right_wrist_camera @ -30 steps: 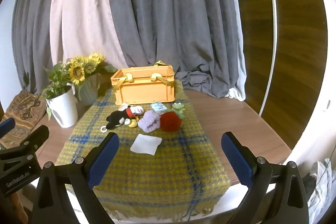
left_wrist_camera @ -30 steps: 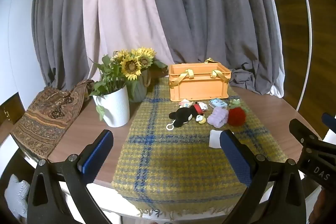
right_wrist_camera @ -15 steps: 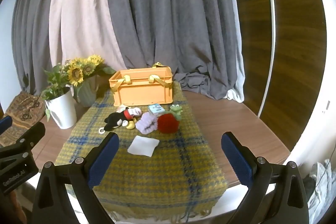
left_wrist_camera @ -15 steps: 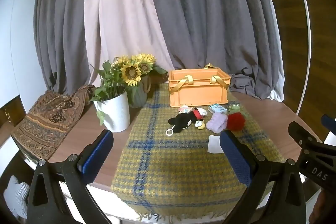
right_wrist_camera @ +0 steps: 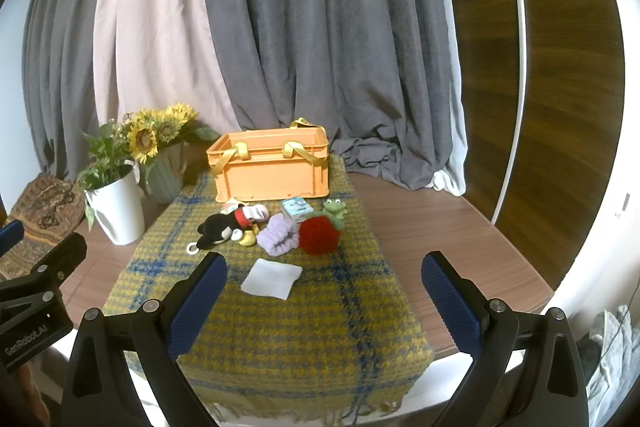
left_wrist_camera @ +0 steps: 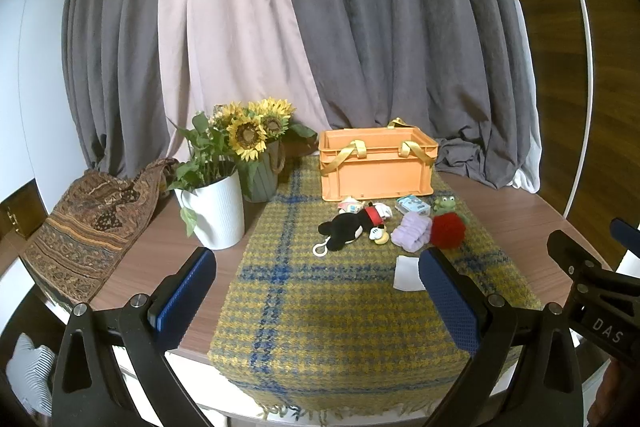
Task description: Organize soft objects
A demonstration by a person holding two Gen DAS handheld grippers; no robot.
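Note:
An orange crate [left_wrist_camera: 376,169] [right_wrist_camera: 272,169] with yellow handles stands at the back of a yellow plaid cloth [left_wrist_camera: 340,307] [right_wrist_camera: 320,315]. In front of it lie a black mouse plush [left_wrist_camera: 350,229] [right_wrist_camera: 222,227], a purple scrunchie [left_wrist_camera: 412,233] [right_wrist_camera: 278,237], a red knitted ball [left_wrist_camera: 448,230] [right_wrist_camera: 318,235], a green frog [left_wrist_camera: 445,203] [right_wrist_camera: 334,207], a small blue pack [left_wrist_camera: 412,205] [right_wrist_camera: 296,207] and a white square cloth [left_wrist_camera: 406,273] [right_wrist_camera: 272,278]. My left gripper [left_wrist_camera: 316,295] and right gripper [right_wrist_camera: 324,299] are both open and empty, held back near the table's front edge.
A white pot with a green plant [left_wrist_camera: 214,205] [right_wrist_camera: 116,211] and a vase of sunflowers [left_wrist_camera: 260,171] [right_wrist_camera: 164,175] stand left of the crate. A patterned fabric bag [left_wrist_camera: 88,215] lies at the far left. Curtains hang behind the round wooden table [right_wrist_camera: 440,227].
Both grippers have drifted slightly and tilted up, so the table objects sit a little lower in view. The objects themselves have not moved.

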